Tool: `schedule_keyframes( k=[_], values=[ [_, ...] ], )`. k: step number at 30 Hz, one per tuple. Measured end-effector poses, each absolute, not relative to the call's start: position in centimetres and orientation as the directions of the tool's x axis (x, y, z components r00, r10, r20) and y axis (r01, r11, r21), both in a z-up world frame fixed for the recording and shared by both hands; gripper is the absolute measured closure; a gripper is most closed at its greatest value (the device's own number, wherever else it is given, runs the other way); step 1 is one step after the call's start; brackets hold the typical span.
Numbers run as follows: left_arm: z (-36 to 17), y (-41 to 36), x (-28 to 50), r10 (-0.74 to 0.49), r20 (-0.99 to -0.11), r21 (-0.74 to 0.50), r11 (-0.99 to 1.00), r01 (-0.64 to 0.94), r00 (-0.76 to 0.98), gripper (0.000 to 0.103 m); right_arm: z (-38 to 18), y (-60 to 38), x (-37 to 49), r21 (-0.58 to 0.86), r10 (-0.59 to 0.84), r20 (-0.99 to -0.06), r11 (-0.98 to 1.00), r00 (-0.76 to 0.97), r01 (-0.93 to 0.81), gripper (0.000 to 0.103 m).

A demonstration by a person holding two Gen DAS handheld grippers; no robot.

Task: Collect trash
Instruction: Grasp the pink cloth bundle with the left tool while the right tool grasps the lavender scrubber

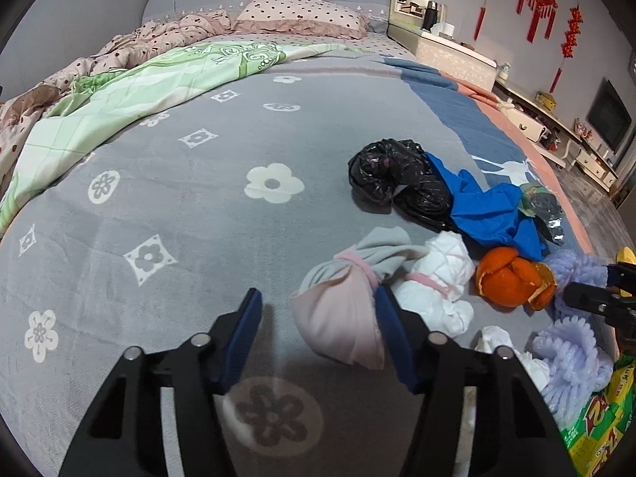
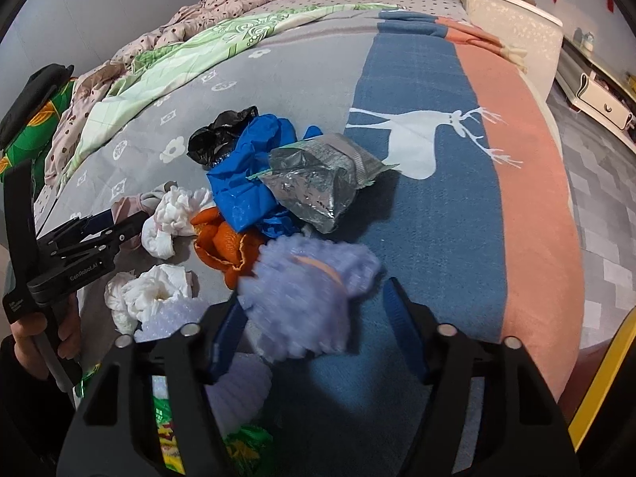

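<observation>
Left wrist: both tongs gape empty; trash beside the bed's right edge.

A grey flowered blanket covers the bed. At upper left a green quilt lies rumpled; a dotted pillow sits at top centre. Red hangings mark the upper-right wall, above a TV. A white deer shows on the blue stripe.
</observation>
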State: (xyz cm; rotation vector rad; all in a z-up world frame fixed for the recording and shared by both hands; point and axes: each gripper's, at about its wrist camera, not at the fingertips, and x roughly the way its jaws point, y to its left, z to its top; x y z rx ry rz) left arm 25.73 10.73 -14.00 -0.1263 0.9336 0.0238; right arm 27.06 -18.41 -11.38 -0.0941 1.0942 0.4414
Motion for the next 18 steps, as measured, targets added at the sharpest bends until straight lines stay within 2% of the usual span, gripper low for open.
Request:
schedule_keyframes(
  k=[4, 12, 18],
  values=[
    [-14.0, 10.3, 25.6, -0.062, -0.801, -0.11, 0.993, -0.044, 0.595, 0.069, -11.7, -17.6, 27.2, 0.121, 0.291, -0.877, 0.904, 0.382, -0.41, 0.053],
    [-13.9, 10.1, 25.4, -0.075, -0.793, -0.115, 0.993, -0.028, 0.605, 0.073, -11.5, -17.5, 27.2, 0.125, 0.296, -0.87, 0.906, 0.394, -0.404, 0.059],
    [-13.2, 10.3, 24.9, -0.081, -0.782, -0.124, 0.992, -0.026, 0.618, 0.073, -10.2, -18.0, 26.4, 0.125, 0.307, -0.853, 0.905, 0.421, -0.407, 0.06]
  ],
)
